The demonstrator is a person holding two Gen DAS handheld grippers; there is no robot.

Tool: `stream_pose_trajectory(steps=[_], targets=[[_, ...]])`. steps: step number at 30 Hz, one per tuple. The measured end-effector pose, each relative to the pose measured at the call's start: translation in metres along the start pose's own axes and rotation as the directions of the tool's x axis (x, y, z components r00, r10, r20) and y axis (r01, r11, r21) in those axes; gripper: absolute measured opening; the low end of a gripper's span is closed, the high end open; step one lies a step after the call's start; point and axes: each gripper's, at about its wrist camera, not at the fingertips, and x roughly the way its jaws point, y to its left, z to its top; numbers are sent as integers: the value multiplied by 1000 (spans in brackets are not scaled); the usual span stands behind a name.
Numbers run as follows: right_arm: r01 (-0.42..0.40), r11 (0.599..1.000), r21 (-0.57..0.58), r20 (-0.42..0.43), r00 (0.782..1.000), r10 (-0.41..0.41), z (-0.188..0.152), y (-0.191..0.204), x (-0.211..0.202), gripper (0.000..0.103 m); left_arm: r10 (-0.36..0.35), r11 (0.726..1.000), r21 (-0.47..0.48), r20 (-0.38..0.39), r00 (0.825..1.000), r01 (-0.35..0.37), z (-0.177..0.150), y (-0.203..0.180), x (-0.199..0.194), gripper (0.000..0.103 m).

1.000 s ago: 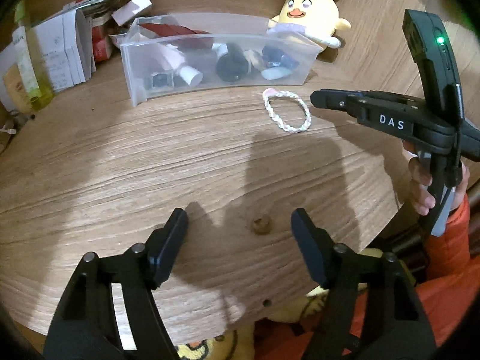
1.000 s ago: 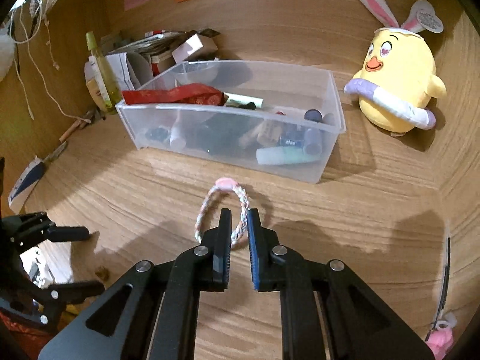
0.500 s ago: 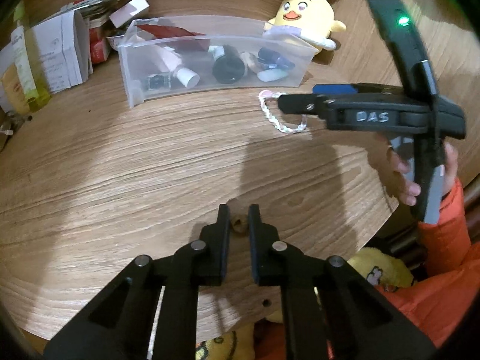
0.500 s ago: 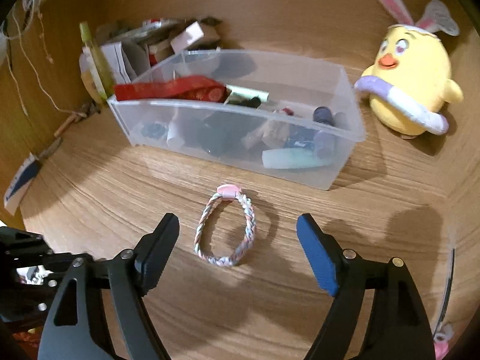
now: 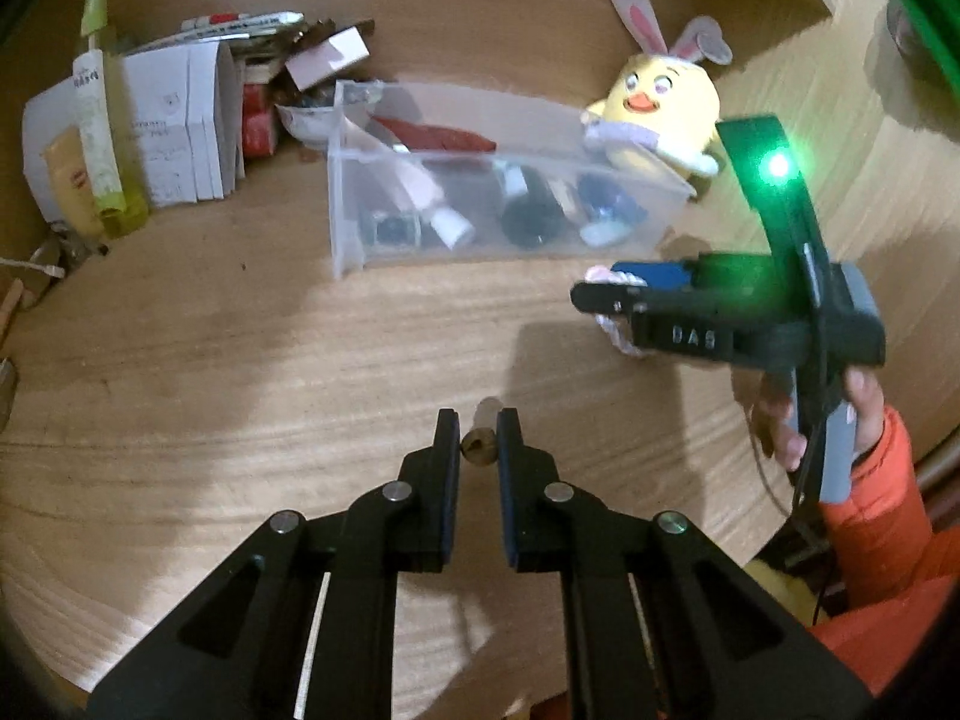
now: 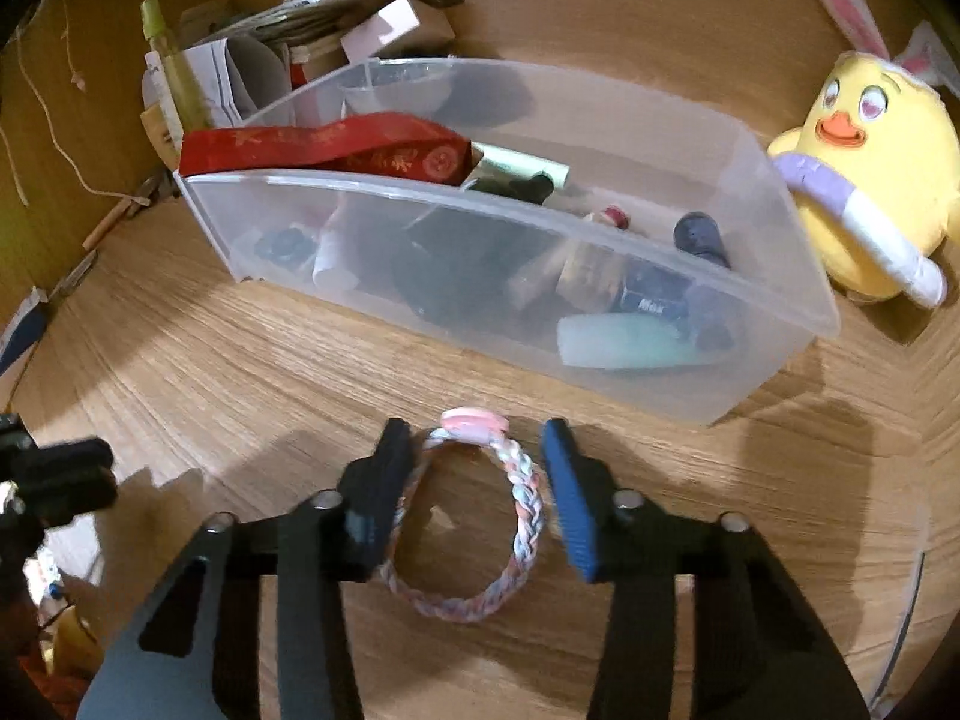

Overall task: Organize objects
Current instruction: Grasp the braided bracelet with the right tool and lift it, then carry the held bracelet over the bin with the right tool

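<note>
The right tool [image 6: 477,483], closing but still unclamped, straddles the bracelet [image 6: 468,516] at lower centre, its long axis running toward the bin [image 6: 774,324] above.

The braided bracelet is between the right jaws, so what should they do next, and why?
Probably close the right gripper a bit more. Its jaws have just been closing, and the braided bracelet lies flat on the wooden table between them, not yet pinched. Then it could go into the clear plastic bin.
</note>
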Motion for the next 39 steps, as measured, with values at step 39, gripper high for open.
stream_pose_trajectory(steps=[39], targets=[[-37,998,-45,15,999,38,1,9,4,15,0,999,34,170,986,-6,93,-16,3,11]])
